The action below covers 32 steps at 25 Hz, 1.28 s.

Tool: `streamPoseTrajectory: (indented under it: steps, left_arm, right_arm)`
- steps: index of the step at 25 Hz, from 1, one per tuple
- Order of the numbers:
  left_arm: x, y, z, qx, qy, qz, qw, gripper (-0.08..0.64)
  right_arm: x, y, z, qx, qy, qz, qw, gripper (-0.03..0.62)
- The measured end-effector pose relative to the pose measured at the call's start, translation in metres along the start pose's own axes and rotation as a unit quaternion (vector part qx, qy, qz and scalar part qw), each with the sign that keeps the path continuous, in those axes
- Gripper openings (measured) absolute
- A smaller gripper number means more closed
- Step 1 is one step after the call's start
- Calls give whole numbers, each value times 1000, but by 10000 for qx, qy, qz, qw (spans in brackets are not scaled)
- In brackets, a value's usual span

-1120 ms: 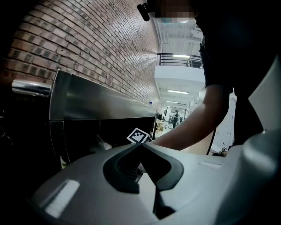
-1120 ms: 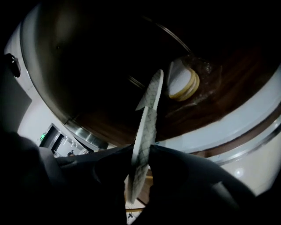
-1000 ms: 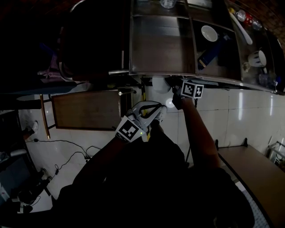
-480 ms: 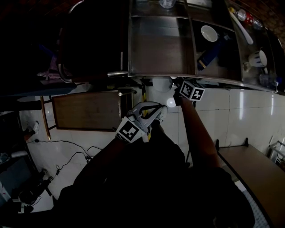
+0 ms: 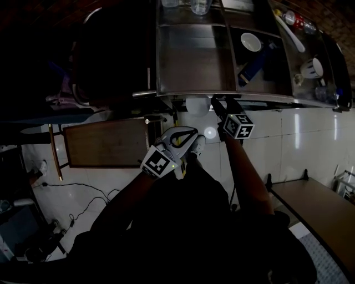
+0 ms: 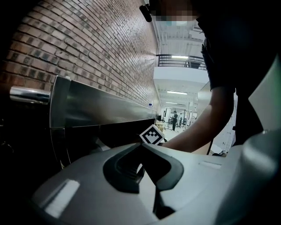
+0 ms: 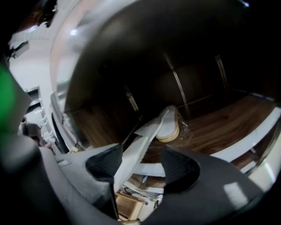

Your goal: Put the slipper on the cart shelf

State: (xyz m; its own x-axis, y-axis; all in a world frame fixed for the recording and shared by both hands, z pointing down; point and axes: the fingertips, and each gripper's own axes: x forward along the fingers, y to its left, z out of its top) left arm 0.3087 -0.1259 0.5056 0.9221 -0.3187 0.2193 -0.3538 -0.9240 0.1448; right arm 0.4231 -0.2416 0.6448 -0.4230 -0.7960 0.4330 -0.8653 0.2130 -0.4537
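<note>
In the right gripper view a white slipper (image 7: 163, 124) with a tan sole lies on the cart's wooden shelf (image 7: 219, 117). Its near end reaches back between the jaws of my right gripper (image 7: 140, 163) and leans on the left pad. Those jaws stand wide apart and do not press on it, so the gripper is open. In the head view the slipper (image 5: 198, 104) shows as a pale shape under the cart's metal top (image 5: 194, 55), just left of my right gripper (image 5: 218, 106). My left gripper (image 5: 191, 141) hangs lower, in front of the cart. Its jaws (image 6: 141, 151) are shut on nothing.
The cart's top holds a white bowl (image 5: 250, 41), a blue item (image 5: 255, 64), a mug (image 5: 313, 67) and glasses (image 5: 191, 5). A low wooden table (image 5: 105, 141) stands to the left and another tabletop (image 5: 316, 211) at the lower right. Cables (image 5: 83, 183) trail over the white floor.
My right gripper's marker cube has drawn back a little from the cart's edge towards me. The slipper stays under the cart's top. My left gripper has hardly moved.
</note>
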Motion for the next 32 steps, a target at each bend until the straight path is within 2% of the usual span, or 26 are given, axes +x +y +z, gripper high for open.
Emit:
streamPoseTrajectory:
  steps: [4,8,11,18,23,32]
  left_arm:
    - [-14,-4,4,129,-37,-64,9999,2]
    - [-36,-10,7,256,-154,-136,9995,2]
    - [-57,-12,26,361,-357,-127,9986,2]
    - [-124,-15,80,329,-875,30,9956,2]
    - [-166,-10,90,437,-965,230,9941,2]
    - [-212,-23,92,440,-1118,728,9901,2]
  right_arm:
    - [-30,27,0,-518,-164,-18,9985,265]
    - [-62,75,3,-847,-365,265,9954,253]
    - [-84,122,16,-1098,-580,542,9908,226]
    - [-128,254,51,-1930,-1139,1209,9670,99]
    - [-138,323,55,-2472,-1236,1559,9483,2]
    - [-150,393,32,-2833,-1005,2269,9264,2]
